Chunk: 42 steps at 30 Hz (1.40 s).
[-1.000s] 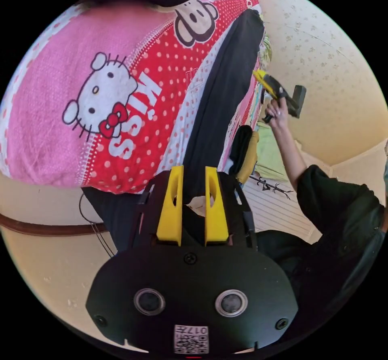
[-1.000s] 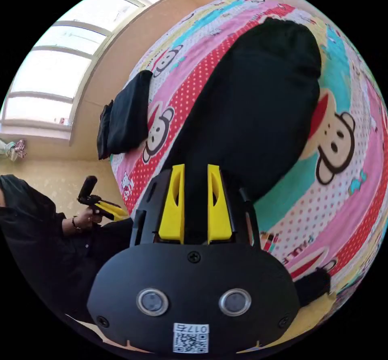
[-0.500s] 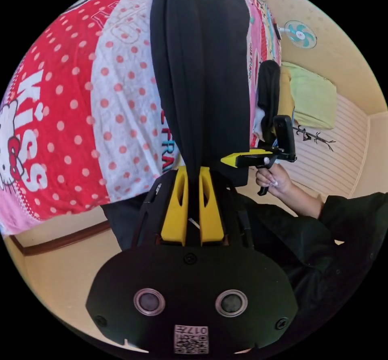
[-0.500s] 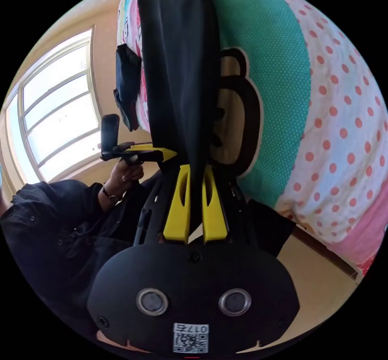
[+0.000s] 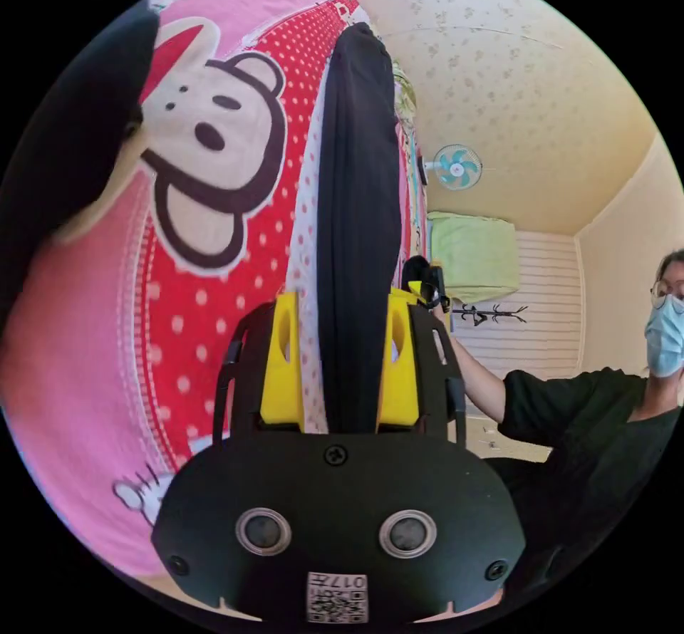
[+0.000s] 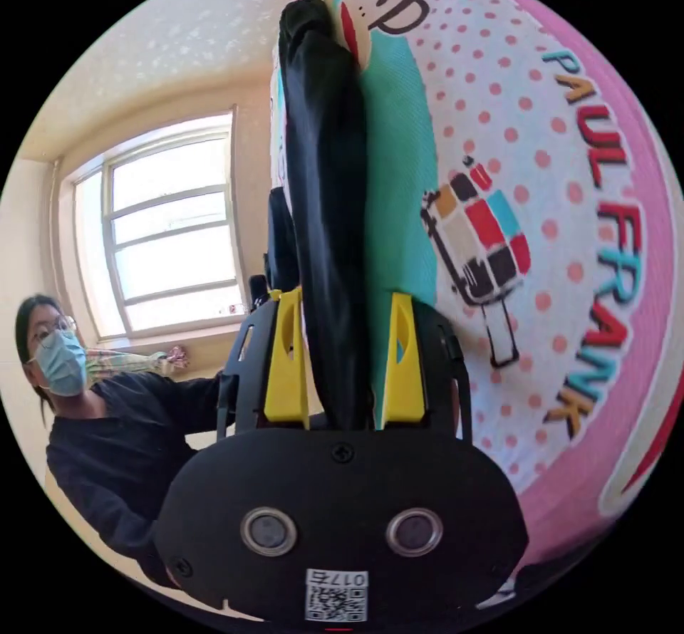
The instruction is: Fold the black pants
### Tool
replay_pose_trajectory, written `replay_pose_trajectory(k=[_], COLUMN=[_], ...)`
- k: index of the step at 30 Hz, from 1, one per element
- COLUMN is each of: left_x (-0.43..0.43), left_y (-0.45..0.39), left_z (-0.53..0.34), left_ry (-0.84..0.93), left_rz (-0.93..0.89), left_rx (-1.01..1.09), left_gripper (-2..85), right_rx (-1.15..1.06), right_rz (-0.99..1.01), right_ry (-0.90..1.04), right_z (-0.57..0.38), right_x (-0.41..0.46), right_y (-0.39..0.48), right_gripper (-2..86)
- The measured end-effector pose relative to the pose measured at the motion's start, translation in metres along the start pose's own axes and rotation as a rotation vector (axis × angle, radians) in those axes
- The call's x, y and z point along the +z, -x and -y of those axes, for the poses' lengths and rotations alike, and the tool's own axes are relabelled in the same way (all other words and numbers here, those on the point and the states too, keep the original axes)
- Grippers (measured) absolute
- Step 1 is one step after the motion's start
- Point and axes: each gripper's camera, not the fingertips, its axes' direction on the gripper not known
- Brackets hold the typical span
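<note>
The black pants (image 5: 356, 164) lie as a long folded strip on the cartoon-print bedspread (image 5: 214, 306), running away from me. My left gripper (image 5: 342, 299) is open, its yellow jaws standing either side of the near end of the strip. In the right gripper view the same pants (image 6: 324, 164) stretch up across the bedspread (image 6: 534, 235). My right gripper (image 6: 344, 297) is open too, straddling its end of the fabric. The right gripper (image 5: 426, 288) peeks out beyond the pants in the left gripper view.
A second dark folded garment (image 6: 281, 235) lies past the pants, and a black shape (image 5: 71, 128) covers the bedspread's far left. The person (image 5: 591, 413) stands beside the bed. A wall fan (image 5: 456, 166), a green cloth (image 5: 474, 256) and a window (image 6: 171, 235) are behind.
Half a second ago both grippers were shut on the lifted pants. Now both are open and the pants rest on the bedspread. Both cameras have swung round.
</note>
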Motion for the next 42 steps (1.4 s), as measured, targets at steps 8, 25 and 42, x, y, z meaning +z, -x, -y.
replay_pose_trajectory(k=[8,25,42], left_x=[0.049,0.001,-0.112], left_y=[-0.003,-0.206,-0.495], left_z=[-0.013,-0.105,-0.253], left_ry=[-0.066,0.014,-0.369], left_rz=[0.032,-0.376,-0.351], left_rx=[0.013,0.436,0.826], left_gripper=[12.7,5.2,5.1], right_rx=[-0.068,-0.280,-0.807], right_rz=[0.119,0.381,0.317], right_ry=[-0.009,-0.143,0.082], right_z=[0.020,-0.135,-0.295], right_x=[0.050,-0.008,-0.067], right_y=[0.006,0.241,0.603], right_gripper=[10.6,2.9,1.3])
